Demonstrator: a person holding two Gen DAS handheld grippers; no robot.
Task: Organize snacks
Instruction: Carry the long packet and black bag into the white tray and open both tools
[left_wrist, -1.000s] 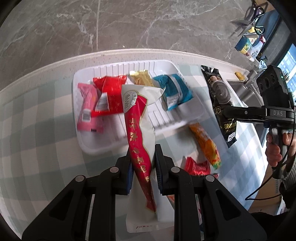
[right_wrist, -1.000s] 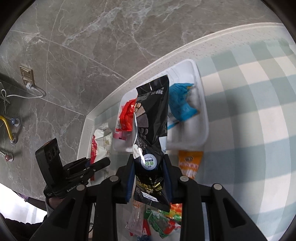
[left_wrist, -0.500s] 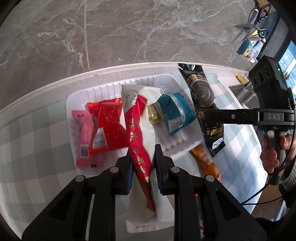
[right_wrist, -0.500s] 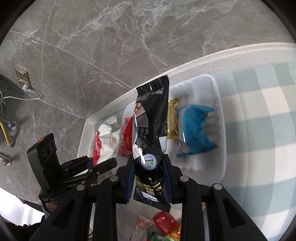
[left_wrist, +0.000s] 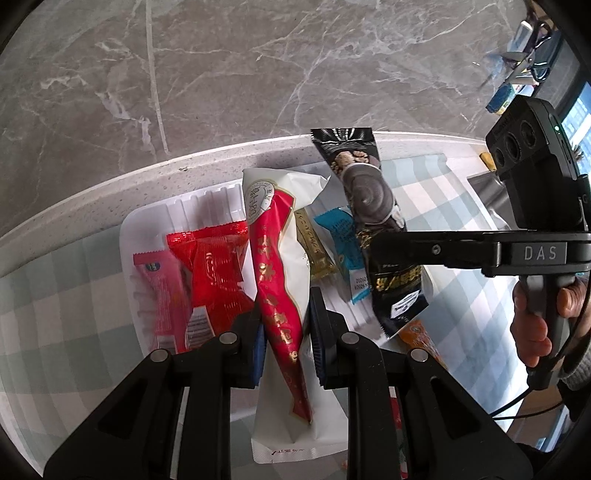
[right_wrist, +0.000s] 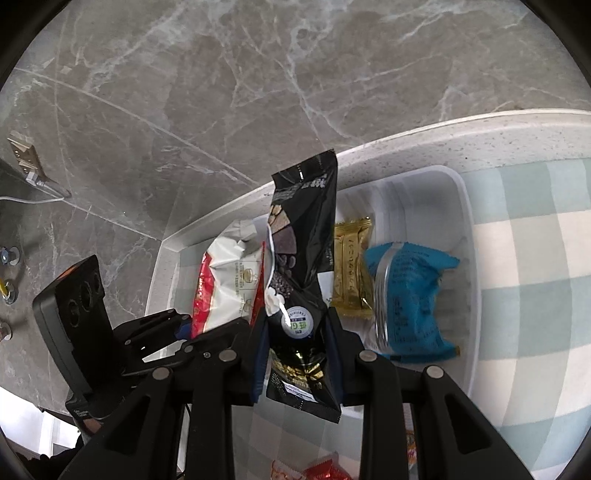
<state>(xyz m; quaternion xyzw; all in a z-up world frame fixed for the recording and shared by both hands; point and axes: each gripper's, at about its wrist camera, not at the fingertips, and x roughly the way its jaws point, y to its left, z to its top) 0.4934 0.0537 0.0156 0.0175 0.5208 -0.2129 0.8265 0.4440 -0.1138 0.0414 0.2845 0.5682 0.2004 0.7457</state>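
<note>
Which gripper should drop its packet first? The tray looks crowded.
Probably the left gripper: its white-and-red packet hangs over the white tray, between the red pack and gold pack.

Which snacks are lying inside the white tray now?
Inside the white tray lie a pink packet, a red packet, a gold packet and a blue packet. The two held bags cover its middle.

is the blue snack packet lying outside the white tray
No, the blue packet lies inside the white tray, beside a gold packet.
</note>
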